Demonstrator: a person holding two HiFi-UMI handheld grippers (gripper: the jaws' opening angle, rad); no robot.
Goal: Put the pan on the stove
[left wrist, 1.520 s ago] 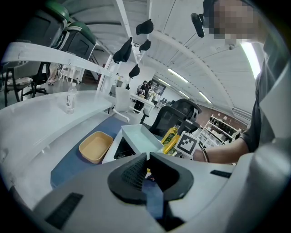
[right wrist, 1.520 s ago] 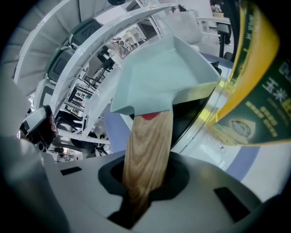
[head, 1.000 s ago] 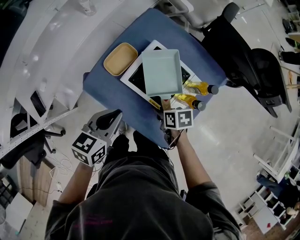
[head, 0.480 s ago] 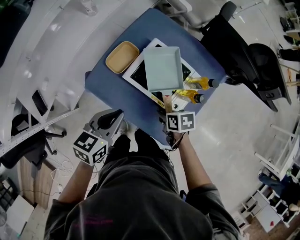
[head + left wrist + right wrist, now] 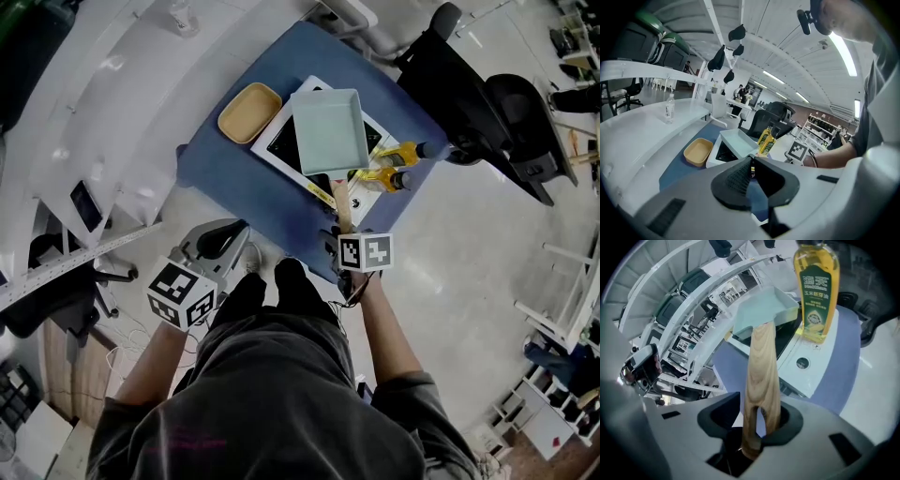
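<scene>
Square pale-green pan [image 5: 328, 131], wooden handle [image 5: 761, 362]; right gripper [image 5: 758, 413] just opening, handle between jaws; left gripper [image 5: 751, 161] closed, empty.

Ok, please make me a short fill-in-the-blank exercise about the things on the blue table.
1. The green pan rests on the ___.
2. Its handle is made of ___.
3. Next to it stand ___ oil bottles.
4. The tan tray is ___.
Missing words: stove; wood; two; empty.
</scene>
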